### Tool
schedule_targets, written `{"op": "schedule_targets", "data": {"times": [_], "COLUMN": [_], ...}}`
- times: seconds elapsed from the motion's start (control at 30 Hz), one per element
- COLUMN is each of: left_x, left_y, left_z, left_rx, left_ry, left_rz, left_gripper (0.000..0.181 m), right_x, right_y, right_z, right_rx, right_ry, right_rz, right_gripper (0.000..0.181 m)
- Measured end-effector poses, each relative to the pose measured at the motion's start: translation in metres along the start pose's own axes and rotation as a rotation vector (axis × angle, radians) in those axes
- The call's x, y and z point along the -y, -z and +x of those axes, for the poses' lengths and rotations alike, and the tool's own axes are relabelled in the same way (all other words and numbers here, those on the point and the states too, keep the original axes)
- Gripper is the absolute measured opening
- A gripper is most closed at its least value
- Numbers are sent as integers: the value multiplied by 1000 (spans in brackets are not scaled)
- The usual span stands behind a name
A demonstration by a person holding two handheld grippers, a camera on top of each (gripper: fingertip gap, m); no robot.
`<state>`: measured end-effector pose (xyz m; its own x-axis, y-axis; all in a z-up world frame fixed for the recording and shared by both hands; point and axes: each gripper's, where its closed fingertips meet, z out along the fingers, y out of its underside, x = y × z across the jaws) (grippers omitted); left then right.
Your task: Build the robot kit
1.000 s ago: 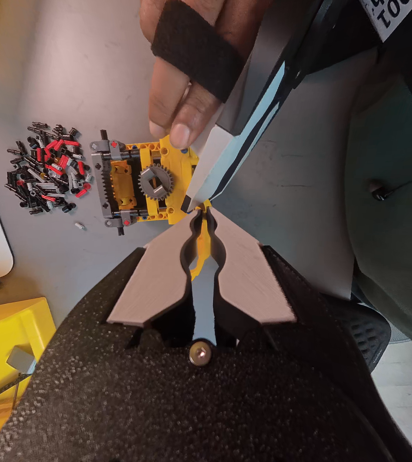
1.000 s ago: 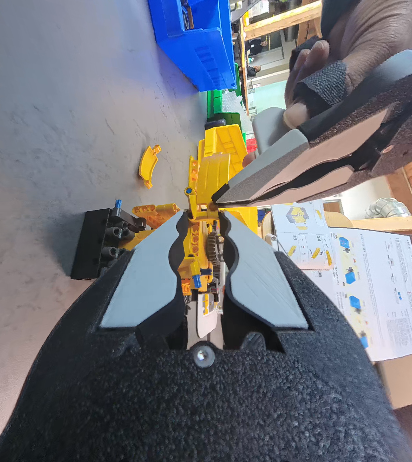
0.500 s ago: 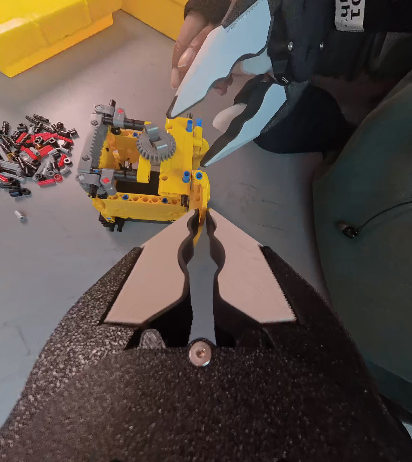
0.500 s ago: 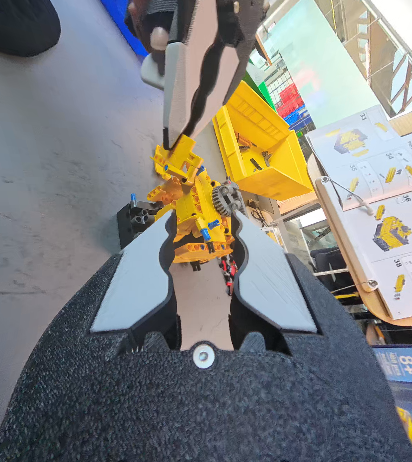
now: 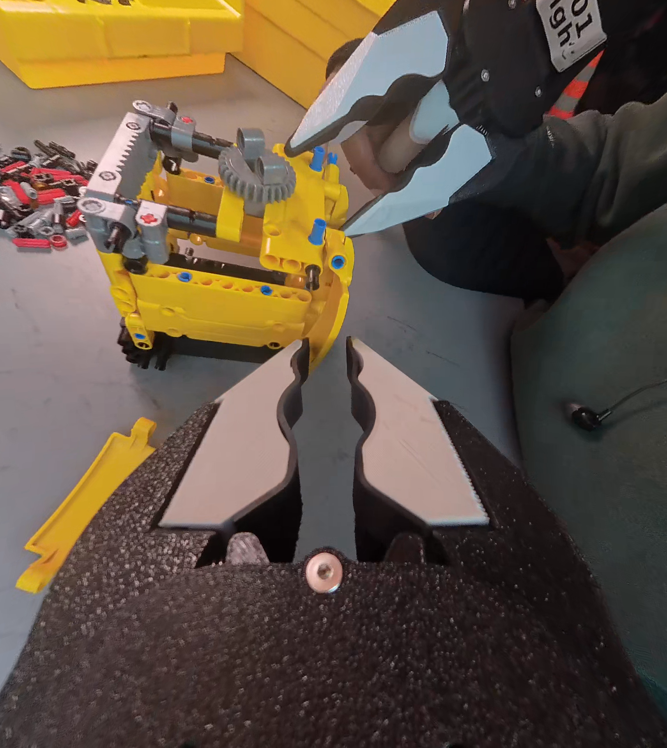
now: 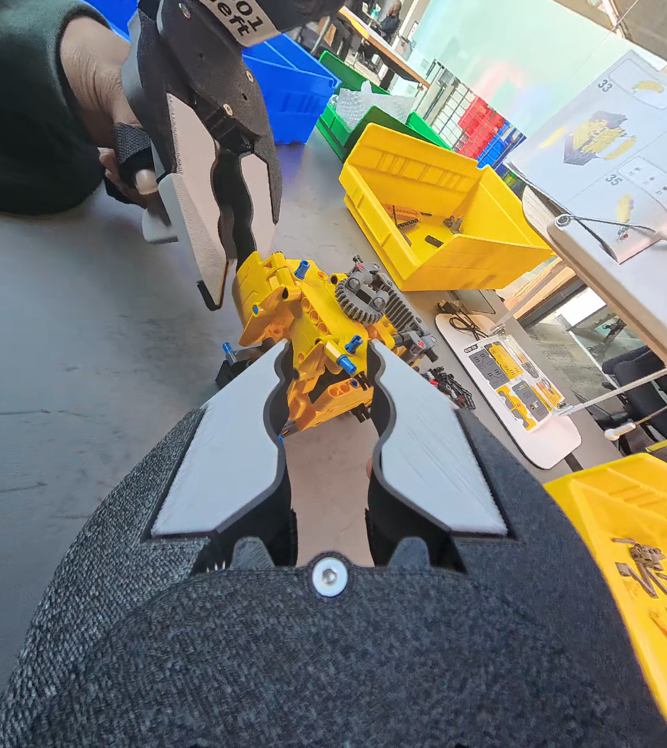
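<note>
A yellow brick model (image 5: 218, 299) with a grey gear and a toothed rack stands on the grey table; it also shows in the right wrist view (image 6: 315, 336). A curved yellow panel (image 5: 333, 311) sits on its near right end. My left gripper (image 5: 325, 346) is open and empty, with its tips just short of that panel; in the right wrist view it (image 6: 242, 259) hangs over the model's left end. My right gripper (image 6: 327, 346) spans the model's end, with a finger touching each side; in the left wrist view it (image 5: 319, 192) shows at the model's right end.
A loose long yellow panel (image 5: 80, 498) lies at the near left. A pile of small pins (image 5: 20, 194) lies left of the model. Yellow bins (image 6: 445, 226) stand behind and another (image 6: 647, 566) at the near right. An instruction sheet (image 6: 627, 141) stands on the right. A blue bin (image 6: 291, 89) is at the back. The grippers' ends are close to 7 centimetres from one another.
My left gripper has opened, let go of the curved yellow panel and drawn back a little. The panel stays on the model. My right gripper has widened and now spans the model's end.
</note>
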<state>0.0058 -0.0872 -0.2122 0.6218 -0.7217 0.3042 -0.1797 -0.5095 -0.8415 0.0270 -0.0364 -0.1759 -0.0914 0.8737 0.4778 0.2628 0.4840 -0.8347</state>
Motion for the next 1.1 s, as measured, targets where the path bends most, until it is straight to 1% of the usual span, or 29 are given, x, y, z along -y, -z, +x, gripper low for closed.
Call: {"op": "schedule_targets", "data": {"times": [0.07,0.17,0.23,0.33,0.37,0.43,0.5,0.6,0.67,0.77,0.83,1.1], "left_x": [2,5,3,-1,0,2,1,0,0,-1,-1,-1], "left_y": [9,17,12,-2,-6,-12,-14,-13,-11,-12,-12,-12], "left_z": [-4,-3,-3,-2,-1,2,3,3,5,8,9,13], "left_rx": [30,33,47,60,50,25,16,2,-29,-102,-129,-173], "left_ry": [-29,-21,-44,-77,-75,-58,-58,-25,31,146,187,225], "left_rz": [23,61,51,21,25,32,26,30,39,49,56,58], "left_gripper": [12,12,8,7,7,6,7,7,8,9,9,10], "right_x": [-1,-1,-8,-21,-25,-32,-34,-33,-37,-37,-37,-38], "right_y": [5,15,18,17,15,9,7,8,8,7,7,6], "right_z": [4,10,8,-1,-5,-12,-10,-11,-12,-15,-14,-15], "right_rx": [-7,8,57,160,185,177,148,170,167,169,165,158], "right_ry": [-24,-99,-135,-256,-270,-219,-175,-229,-214,-203,-202,-210], "right_rz": [4,33,16,-27,-47,-87,-100,-88,-103,-109,-111,-113], "right_gripper": [38,39,40,51,52,53,51,43,36,36,35,33]}}
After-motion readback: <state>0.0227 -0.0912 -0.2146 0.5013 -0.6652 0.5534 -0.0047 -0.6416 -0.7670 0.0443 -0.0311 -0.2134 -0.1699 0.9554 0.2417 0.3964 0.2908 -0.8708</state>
